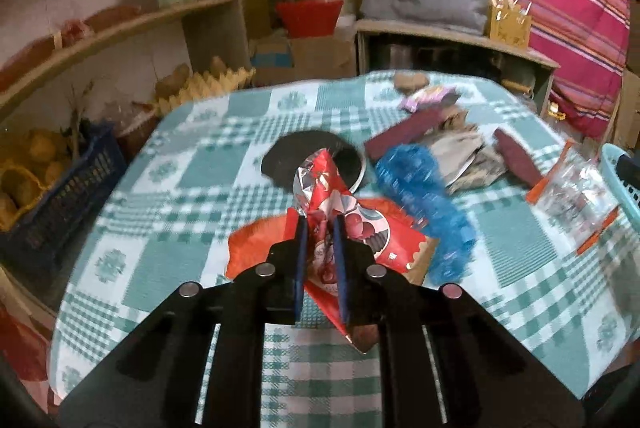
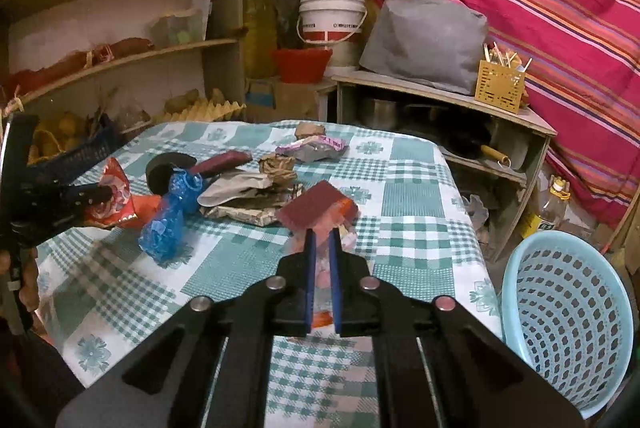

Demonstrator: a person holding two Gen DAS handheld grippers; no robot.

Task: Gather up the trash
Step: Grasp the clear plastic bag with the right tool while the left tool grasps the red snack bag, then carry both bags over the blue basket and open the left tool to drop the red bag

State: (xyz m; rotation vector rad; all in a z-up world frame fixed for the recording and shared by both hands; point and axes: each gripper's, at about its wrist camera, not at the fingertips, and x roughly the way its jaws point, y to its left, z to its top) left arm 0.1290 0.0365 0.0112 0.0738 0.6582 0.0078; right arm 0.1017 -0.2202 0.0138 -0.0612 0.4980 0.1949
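**Trash on the checked table: both grippers loaded**

1. Left gripper (image 1: 320,220): we find its blue-padded jaws closed tight on a crumpled red snack wrapper (image 1: 332,188), silver foil showing on its inner side. The wrapper stands up between the pads and trails down past them. From the right wrist view the same gripper (image 2: 108,193) shows at the left edge with the wrapper (image 2: 116,188) pinched at its tip.

2. Right gripper (image 2: 323,234): we record it clamped on a clear plastic bag with orange edges (image 2: 340,216). The bag runs down between the pads and its top bunches up beyond the tips. In the left wrist view this bag (image 1: 572,192) sits near the table's right edge.

3. Table (image 2: 416,188), green-and-white checked cloth. Still on it, we list:
- a blue crinkled plastic bag (image 2: 168,216), just beside the red wrapper;
- a dark red flat box (image 2: 308,206), just beyond the right gripper's tips;
- a second dark red box (image 2: 220,162) farther back;
- grey and brown crumpled paper (image 2: 240,188) between the boxes;
- a pink-and-purple wrapper (image 2: 316,148) near the far edge;
- a black round lid (image 1: 308,156) behind the red wrapper.

4. Light blue perforated basket (image 2: 568,316): we note it standing off the table's right side, below the tabletop, with no trash visible inside.
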